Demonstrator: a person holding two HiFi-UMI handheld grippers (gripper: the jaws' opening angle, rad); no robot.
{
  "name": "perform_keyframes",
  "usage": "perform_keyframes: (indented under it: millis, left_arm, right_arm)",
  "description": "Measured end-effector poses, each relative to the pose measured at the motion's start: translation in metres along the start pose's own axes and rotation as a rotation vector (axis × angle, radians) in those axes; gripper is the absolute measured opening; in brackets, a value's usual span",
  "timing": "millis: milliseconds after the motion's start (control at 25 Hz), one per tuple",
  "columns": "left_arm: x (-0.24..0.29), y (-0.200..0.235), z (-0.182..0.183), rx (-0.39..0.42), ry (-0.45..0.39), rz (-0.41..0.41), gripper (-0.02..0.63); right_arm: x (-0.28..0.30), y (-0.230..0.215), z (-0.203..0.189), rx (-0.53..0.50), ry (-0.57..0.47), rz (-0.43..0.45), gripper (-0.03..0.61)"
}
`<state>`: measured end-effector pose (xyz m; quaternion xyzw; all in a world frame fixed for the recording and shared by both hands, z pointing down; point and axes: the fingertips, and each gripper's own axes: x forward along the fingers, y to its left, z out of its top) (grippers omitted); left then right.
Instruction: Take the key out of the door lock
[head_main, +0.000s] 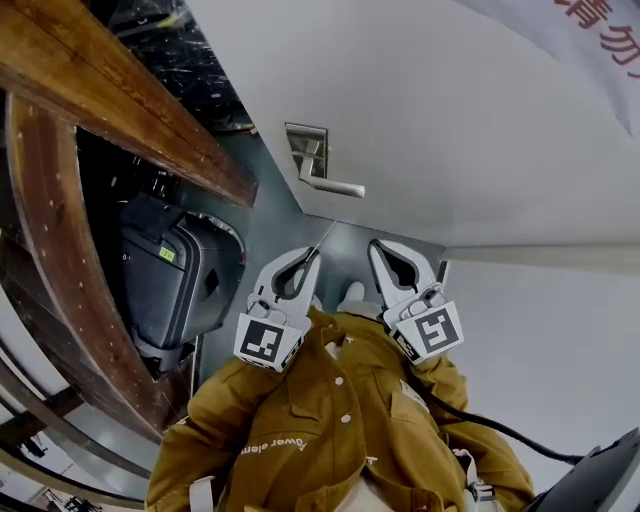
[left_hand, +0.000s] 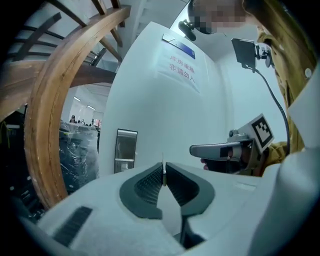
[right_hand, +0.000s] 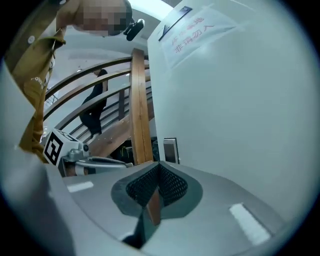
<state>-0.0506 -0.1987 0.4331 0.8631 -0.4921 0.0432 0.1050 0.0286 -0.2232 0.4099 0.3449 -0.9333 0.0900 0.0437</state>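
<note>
We see L gripper (head_main: 311, 254) clamped on key (left_hand: 163, 169), edge-on between pads. Key's long axis runs fwd along jaws, tip twd door handle (head_main: 335, 187), not touching it. R gripper (head_main: 379, 246) jaws together, empty.

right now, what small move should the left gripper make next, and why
Probably keep the left gripper shut and ease it back from the door: its jaws pinch a thin key that already looks clear of the lock plate.

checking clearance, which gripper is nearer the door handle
Left. The left gripper, pinching the key, is close before the door handle; the right gripper is farther, to its right.
</note>
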Motion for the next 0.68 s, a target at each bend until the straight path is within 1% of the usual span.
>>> perform_keyframes:
  millis: [80,200,440,680]
  left_arm:
    - [0.0047,-0.0063,-0.0028,-0.011,0.009,-0.018,0.021]
    - [0.0094,-0.0102,-0.0026,-0.010,0.014,-0.031,0.021]
    - [0.0102,-0.0100,-0.0029,-0.001,0.024,-0.037,0.021]
    - [0.0042,-0.0094,0.0037,0.017,0.011,-0.033,0.021]
  right_arm:
    - [-0.0035,0.0015,-0.0015,0.033,-0.013,-0.006,0.005]
    - [-0.0016,0.0022,-0.0037,0.036,-0.010,-0.004,0.005]
    - [-0.0006,-0.0032,-0.0028,0.057,-0.020,-0.022,0.005]
    - [-0.0014,0.0018,-0.0047,0.065,-0.008,-0.025,0.005]
